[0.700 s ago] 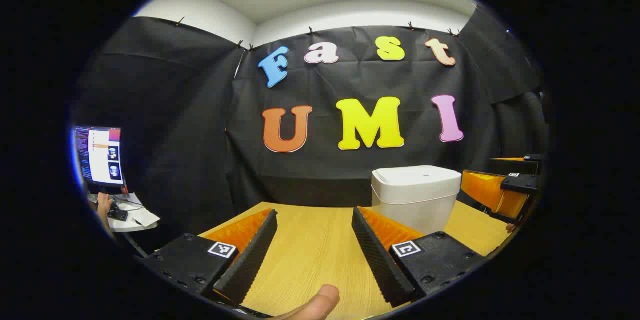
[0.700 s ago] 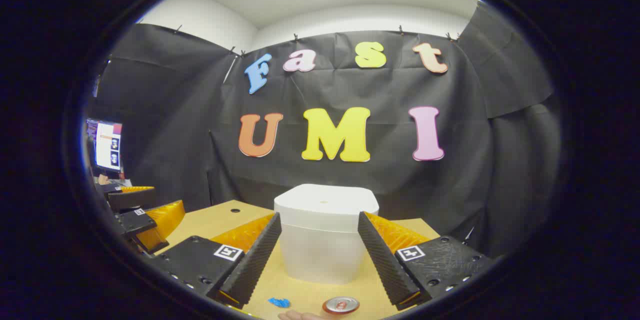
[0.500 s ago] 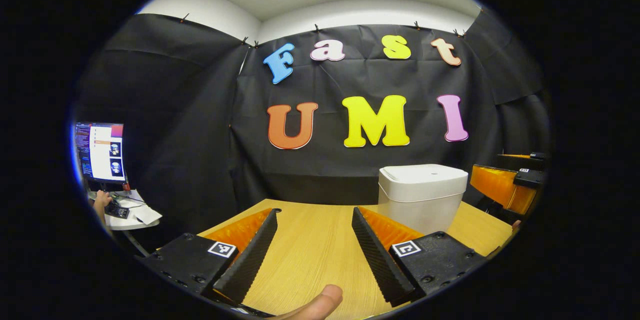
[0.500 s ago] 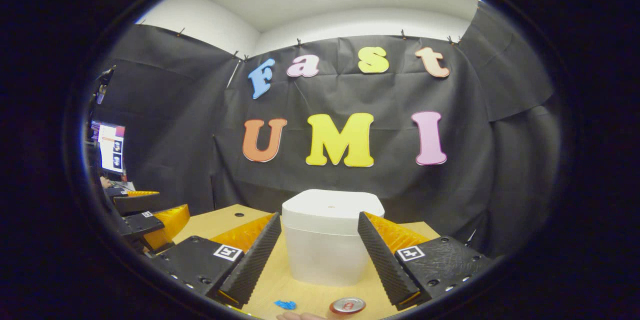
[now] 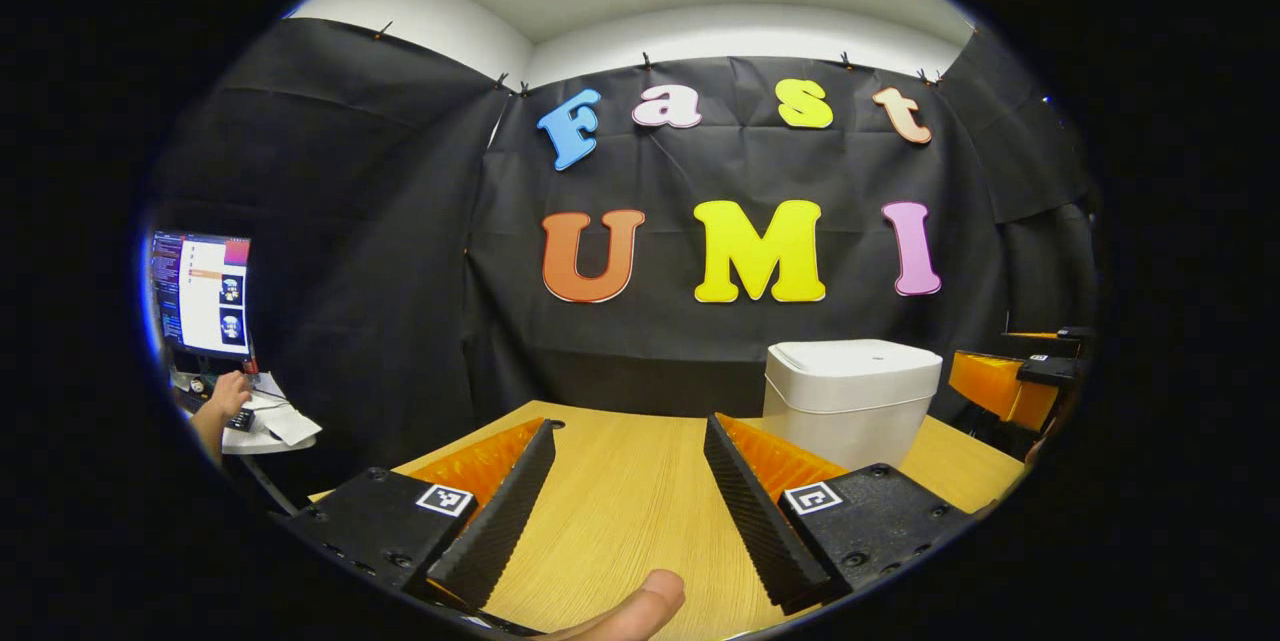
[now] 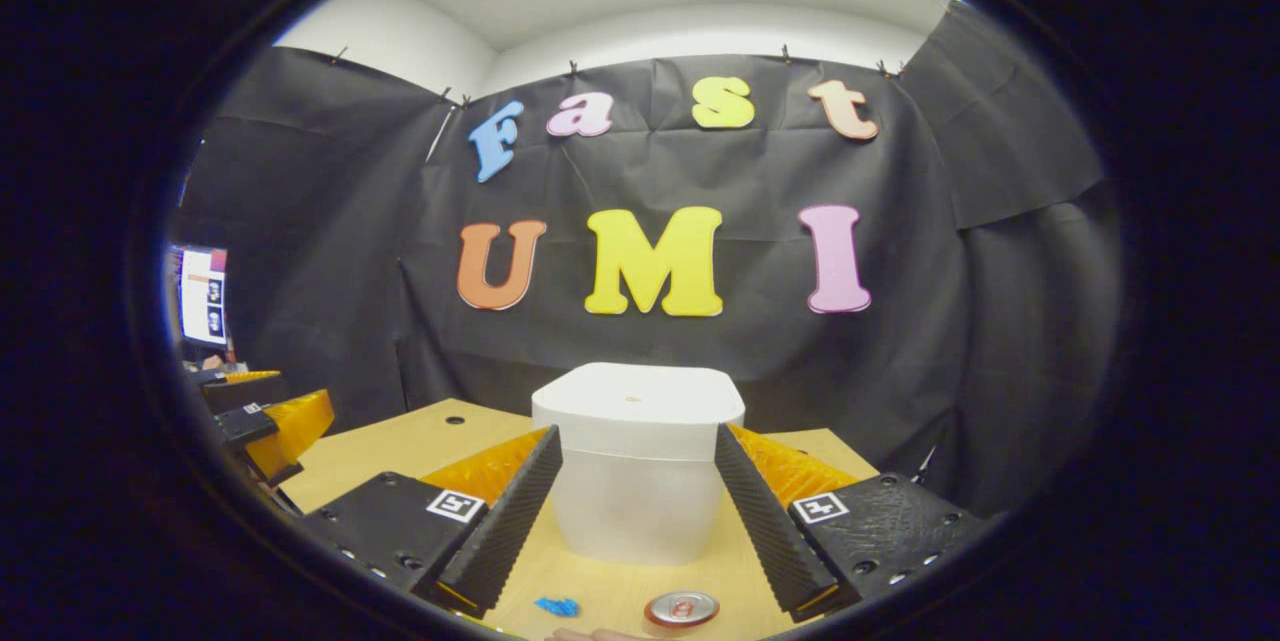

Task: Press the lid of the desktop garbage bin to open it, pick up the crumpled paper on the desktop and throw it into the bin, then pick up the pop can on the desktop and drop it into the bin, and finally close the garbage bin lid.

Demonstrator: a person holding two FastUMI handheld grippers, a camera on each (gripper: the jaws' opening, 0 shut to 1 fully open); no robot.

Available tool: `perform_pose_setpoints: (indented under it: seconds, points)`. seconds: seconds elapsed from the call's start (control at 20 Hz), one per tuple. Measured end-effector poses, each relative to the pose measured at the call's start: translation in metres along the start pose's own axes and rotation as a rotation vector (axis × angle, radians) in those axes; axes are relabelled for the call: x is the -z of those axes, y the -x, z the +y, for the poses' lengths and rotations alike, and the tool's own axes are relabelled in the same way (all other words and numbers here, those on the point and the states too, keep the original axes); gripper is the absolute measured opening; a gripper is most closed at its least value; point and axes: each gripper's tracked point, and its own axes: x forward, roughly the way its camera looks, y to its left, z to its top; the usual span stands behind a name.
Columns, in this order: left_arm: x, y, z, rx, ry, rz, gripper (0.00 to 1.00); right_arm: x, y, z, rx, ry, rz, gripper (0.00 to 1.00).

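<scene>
The white desktop bin [image 6: 637, 511] stands on the wooden table with its lid [image 6: 637, 394] down, straight ahead of my right gripper [image 6: 638, 431], which is open and holds nothing. Close in front of that gripper lie a small blue crumpled paper [image 6: 557, 606] and the top of a pop can [image 6: 681, 609]. In the left gripper view the bin [image 5: 853, 406] is to the right, past my open, empty left gripper [image 5: 629, 423]. The right gripper [image 5: 1010, 383] shows beyond the bin, and the left gripper [image 6: 265, 421] shows at the far left of the right gripper view.
The light wooden table [image 5: 620, 491] runs back to the black cloth wall. A fingertip [image 5: 630, 613] of the holding hand pokes in at the bottom edge. Off the table to the left are a monitor [image 5: 202, 293] and a person's hand [image 5: 228, 399] at a small desk.
Both views shifted slightly. The bin has drifted right in the left gripper view and a little left in the right gripper view. Both grippers stay open.
</scene>
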Motion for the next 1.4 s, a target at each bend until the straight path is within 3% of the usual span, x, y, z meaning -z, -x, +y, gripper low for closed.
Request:
perform_pose_setpoints:
  seconds: [0.25,0.55,0.65,0.85,0.95,1.0,1.05,1.1,1.15,1.4]
  points:
    - [0.004,0.0,-0.019,0.046,-0.003,-0.001,0.96,-0.005,-0.004,-0.001,0.007,0.025,-0.024,0.98]
    - [0.014,-0.006,-0.028,0.055,-0.006,0.03,0.97,-0.014,-0.022,-0.007,0.017,0.062,-0.028,0.93]
    - [0.018,-0.011,-0.021,0.029,-0.019,0.035,0.97,-0.015,-0.031,-0.006,0.018,0.08,-0.02,0.85]
    - [0.023,-0.016,-0.014,0.01,-0.008,0.059,0.97,-0.025,-0.056,-0.012,0.057,0.1,-0.006,0.56]
    - [0.022,-0.017,-0.01,-0.003,-0.009,0.052,0.97,-0.027,-0.07,-0.017,0.087,0.07,0.018,0.27]
    - [0.023,-0.017,-0.01,-0.003,-0.01,0.051,0.97,-0.025,-0.079,-0.011,0.053,0.048,0.034,0.13]
    - [0.023,-0.017,-0.01,0.001,-0.008,0.051,0.97,-0.023,-0.091,-0.008,0.043,0.03,0.051,0.13]
    - [0.024,-0.018,-0.009,0.003,-0.007,0.054,0.97,-0.024,-0.091,-0.013,0.054,-0.005,0.077,0.07]
    - [0.024,-0.019,-0.009,0.002,-0.007,0.055,0.97,-0.023,-0.102,-0.008,0.018,-0.037,0.097,0.0]
    - [0.023,-0.019,-0.003,-0.004,-0.009,0.052,0.97,-0.01,-0.13,-0.007,0.012,-0.054,0.178,0.0]
